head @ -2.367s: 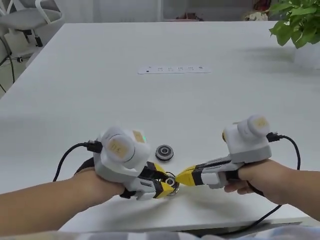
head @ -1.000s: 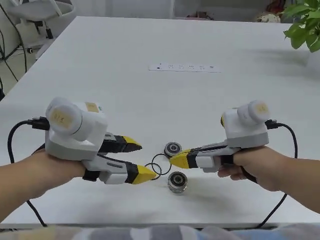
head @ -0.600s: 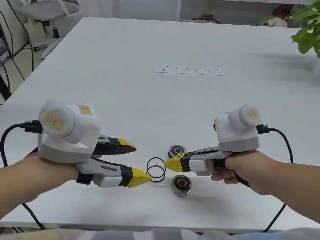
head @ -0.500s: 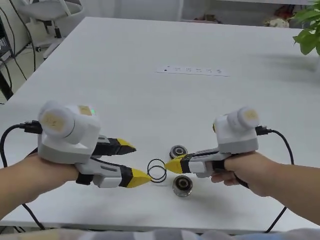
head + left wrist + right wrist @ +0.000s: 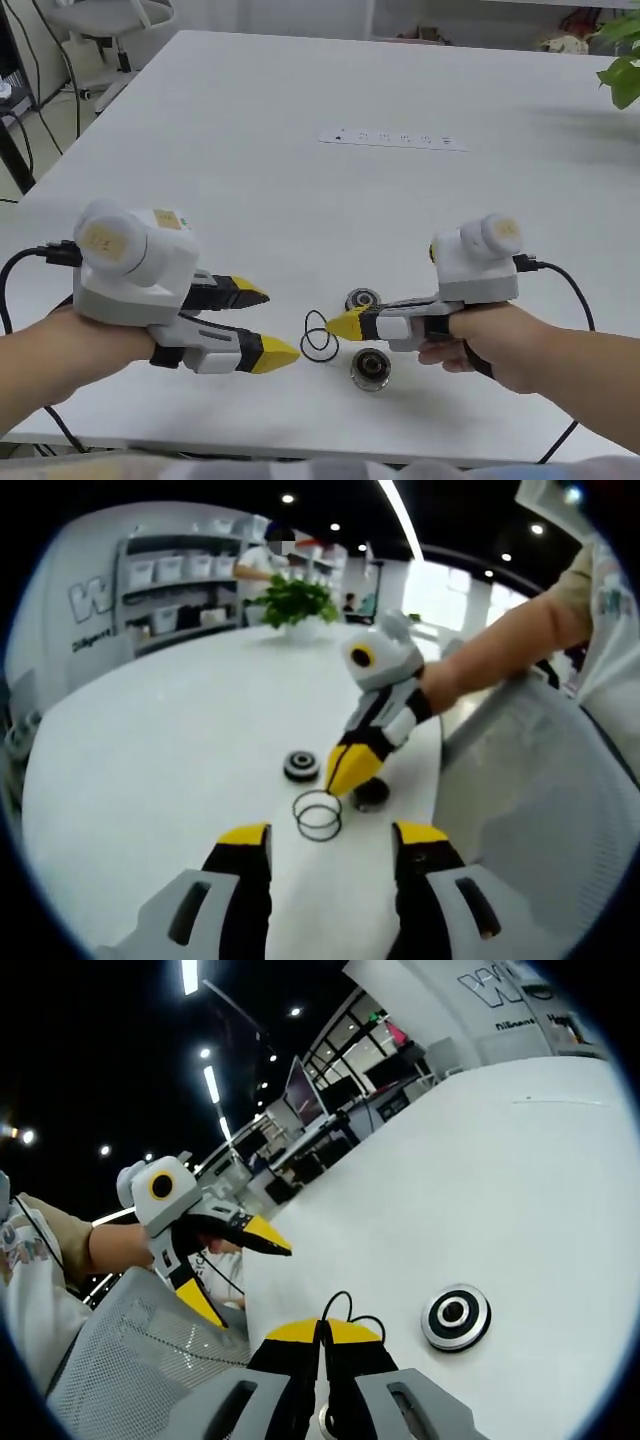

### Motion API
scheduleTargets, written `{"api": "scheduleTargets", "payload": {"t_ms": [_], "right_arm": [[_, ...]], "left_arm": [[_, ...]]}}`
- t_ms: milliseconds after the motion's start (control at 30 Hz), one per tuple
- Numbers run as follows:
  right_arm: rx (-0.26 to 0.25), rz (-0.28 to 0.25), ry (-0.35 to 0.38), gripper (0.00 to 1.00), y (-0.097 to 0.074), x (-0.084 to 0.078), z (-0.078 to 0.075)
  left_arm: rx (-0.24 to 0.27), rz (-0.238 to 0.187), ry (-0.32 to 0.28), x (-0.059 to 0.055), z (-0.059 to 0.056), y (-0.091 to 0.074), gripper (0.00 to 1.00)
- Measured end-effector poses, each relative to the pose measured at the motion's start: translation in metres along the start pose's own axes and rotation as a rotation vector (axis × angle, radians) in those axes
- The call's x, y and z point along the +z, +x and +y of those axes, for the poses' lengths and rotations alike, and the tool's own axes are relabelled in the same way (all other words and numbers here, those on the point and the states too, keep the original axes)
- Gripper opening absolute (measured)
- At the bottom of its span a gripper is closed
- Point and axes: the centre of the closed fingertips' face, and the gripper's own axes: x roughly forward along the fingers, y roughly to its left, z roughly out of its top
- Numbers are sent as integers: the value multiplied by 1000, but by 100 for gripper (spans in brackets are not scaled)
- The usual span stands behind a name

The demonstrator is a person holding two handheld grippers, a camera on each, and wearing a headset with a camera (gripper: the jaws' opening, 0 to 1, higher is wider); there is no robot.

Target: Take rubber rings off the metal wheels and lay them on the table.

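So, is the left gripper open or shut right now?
Open: the left gripper has its yellow-tipped fingers wide apart.

The right gripper (image 5: 320,1332), jaws closed, seemingly pinches a rubber ring (image 5: 346,1304); a metal wheel (image 5: 455,1317) lies near.

Two thin black rubber rings (image 5: 320,338) lie overlapped in a loose double loop on the white table (image 5: 300,150), their edge at 3 o'clock pinched between the closed yellow tips of the right gripper (image 5: 332,325). One metal wheel (image 5: 362,299), lying flat with a dark band around its rim, sits near the rings at their 2 o'clock. A second wheel (image 5: 371,367), silver-rimmed with a dark hub, lies flat at their 4 o'clock, and both are apart from the rings.
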Motion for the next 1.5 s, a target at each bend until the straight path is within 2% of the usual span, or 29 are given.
{"api": "scheduleTargets", "payload": {"t_ms": [200, 267, 400, 567, 800, 1067, 1500], "right_arm": [[6, 21, 12, 0, 5, -6, 1], [-15, 43, -3, 0, 6, -11, -1], [-37, 65, -20, 9, 5, -14, -5], [-71, 82, -71, 25, 3, -16, -8], [-81, 95, -111, 41, -3, -16, -6], [-92, 82, -142, 47, -17, -11, -6], [-185, 65, -217, 49, -47, -2, -29]], "left_arm": [[-4, 4, -3, -1, -2, 1, 49], [-4, 6, -3, -2, -2, 1, 49], [-3, 8, -3, -3, -1, 0, 49], [0, 13, -5, -4, 0, 0, 49], [-4, 21, -4, -5, 1, 2, 49], [-2, 27, 1, -2, 4, 5, 49], [-4, 48, 7, 6, 13, 19, 48]]}}
